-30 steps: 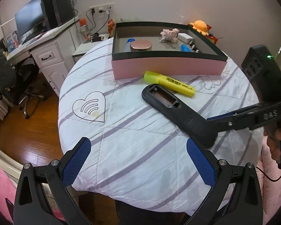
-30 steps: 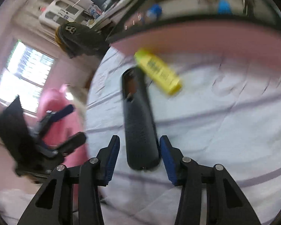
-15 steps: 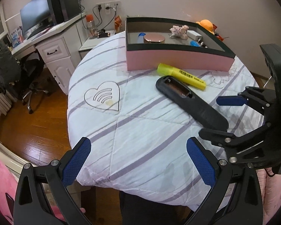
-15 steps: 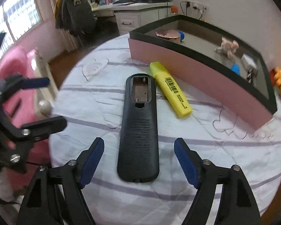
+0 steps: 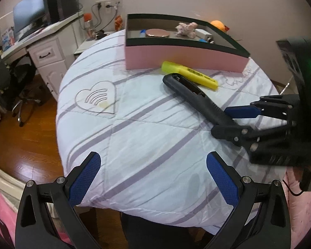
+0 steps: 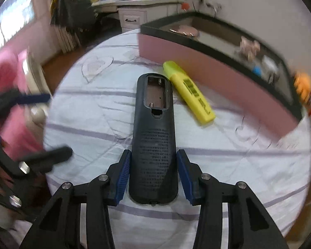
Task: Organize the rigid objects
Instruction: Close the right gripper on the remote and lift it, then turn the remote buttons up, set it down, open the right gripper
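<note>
- Right hand-held gripper point(image 6: 153, 176): jaws closing around the near end of the black remote point(image 6: 154, 137). Blue pads sit at both sides of its body; left pad looks to touch, right pad shows a thin gap, so not yet a firm clamp.
- Same right hand-held gripper in the left wrist view point(image 5: 228, 120), coming in from the right edge, one blue finger point(image 5: 241, 112) beside the remote's near end.
- Black remote point(image 5: 194, 97) lies flat on the surface point(image 5: 147, 137), back side up, battery bay open with no cover, springs visible in the right wrist view.
- Yellow highlighter point(image 6: 188, 92) lies on the surface just beside the remote's far end, on its right in the right wrist view, between the remote and the pink box point(image 6: 217, 64). Cannot tell if highlighter and remote touch.
- Pink box with black rim point(image 5: 184, 56) stands at the far side of the surface; inside are a round rose-gold disc point(image 5: 157, 33), a small pink figurine point(image 5: 185, 28), a white block point(image 5: 203, 33) and blue bits.
- Left hand-held gripper point(image 5: 153, 180): released, jaws wide apart, nothing between the blue pads, hanging above the near edge of the surface, well apart from the remote.
- Surface is round, covered by a white quilt with purple stripes and a heart outline point(image 5: 97, 97).
- Right wrist view is motion-blurred at the edges.
</note>
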